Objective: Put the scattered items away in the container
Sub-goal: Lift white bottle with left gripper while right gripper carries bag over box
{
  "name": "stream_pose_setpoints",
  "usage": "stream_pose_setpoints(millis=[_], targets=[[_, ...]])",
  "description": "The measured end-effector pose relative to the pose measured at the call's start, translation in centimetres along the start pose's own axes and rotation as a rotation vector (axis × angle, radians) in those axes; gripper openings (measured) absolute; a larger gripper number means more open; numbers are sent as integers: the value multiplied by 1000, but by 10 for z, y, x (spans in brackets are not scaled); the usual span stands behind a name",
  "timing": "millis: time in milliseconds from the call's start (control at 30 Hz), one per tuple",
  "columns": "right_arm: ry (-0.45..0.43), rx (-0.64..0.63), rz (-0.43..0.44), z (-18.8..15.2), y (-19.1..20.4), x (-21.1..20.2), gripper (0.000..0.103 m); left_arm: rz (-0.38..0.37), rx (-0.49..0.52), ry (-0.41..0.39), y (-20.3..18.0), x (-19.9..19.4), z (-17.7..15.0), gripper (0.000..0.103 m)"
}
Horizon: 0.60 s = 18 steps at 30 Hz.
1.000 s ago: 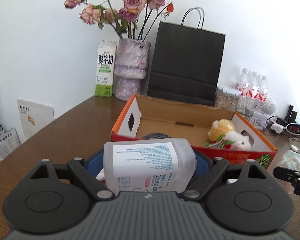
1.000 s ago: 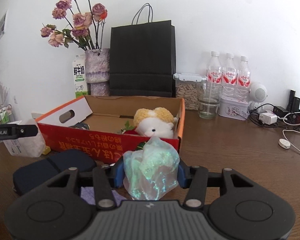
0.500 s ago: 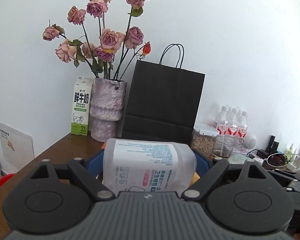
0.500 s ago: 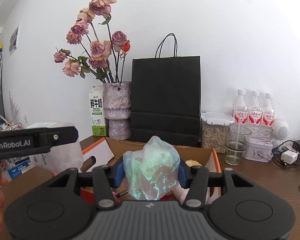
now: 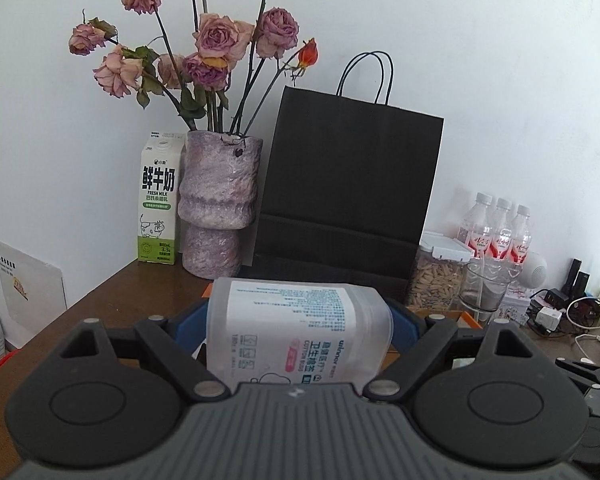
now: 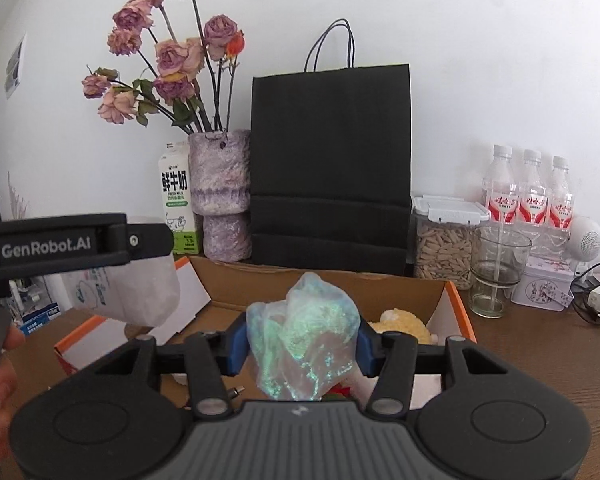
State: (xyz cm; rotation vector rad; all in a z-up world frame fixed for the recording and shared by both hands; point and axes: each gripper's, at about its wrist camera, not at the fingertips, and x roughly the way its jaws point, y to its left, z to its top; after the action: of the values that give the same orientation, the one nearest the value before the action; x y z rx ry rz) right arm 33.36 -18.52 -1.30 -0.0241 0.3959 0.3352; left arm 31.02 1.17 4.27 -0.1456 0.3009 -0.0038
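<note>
The counter (image 6: 540, 360) carries the open cardboard box (image 6: 454, 300), the container for this tidy-up, which fills the lower middle of the right wrist view. A second ago that camera saw the box's red front wall from low down; now it looks over the rim into the box, so the right hand-held gripper (image 6: 300, 344) has come up and forward over it. At about 3 o'clock inside the box lies a yellow plush toy (image 6: 396, 320), already put away.

The left hand-held gripper (image 5: 298, 336) has likewise risen: the box, in full sight of its camera earlier, is now almost wholly hidden below it. From the right wrist view it hangs at 9 o'clock, over the box's left end. Its jaws stand wide, pressed on the sides of a cotton-bud tub (image 5: 296, 332) lying crosswise between them.

The right jaws are about half closed on a crumpled iridescent bag (image 6: 304, 332), pinched from both sides.

Both items look carried to the drop point; I judge that lowering and letting go come next.
</note>
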Motion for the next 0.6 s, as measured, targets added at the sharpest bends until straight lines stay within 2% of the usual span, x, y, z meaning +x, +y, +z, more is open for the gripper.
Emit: stream_pose_setpoints(millis=[267,533,600], targets=[[31,-21,-18,-14,-2,13,50,14,31,88,1,27,-28,90],[37,-28,-27,-18,-1,15,52,13,53,69,-4,23,-31,90],[29,-20,-36,-17,-2,14,61,10,46,50,-4,21,-31,91]])
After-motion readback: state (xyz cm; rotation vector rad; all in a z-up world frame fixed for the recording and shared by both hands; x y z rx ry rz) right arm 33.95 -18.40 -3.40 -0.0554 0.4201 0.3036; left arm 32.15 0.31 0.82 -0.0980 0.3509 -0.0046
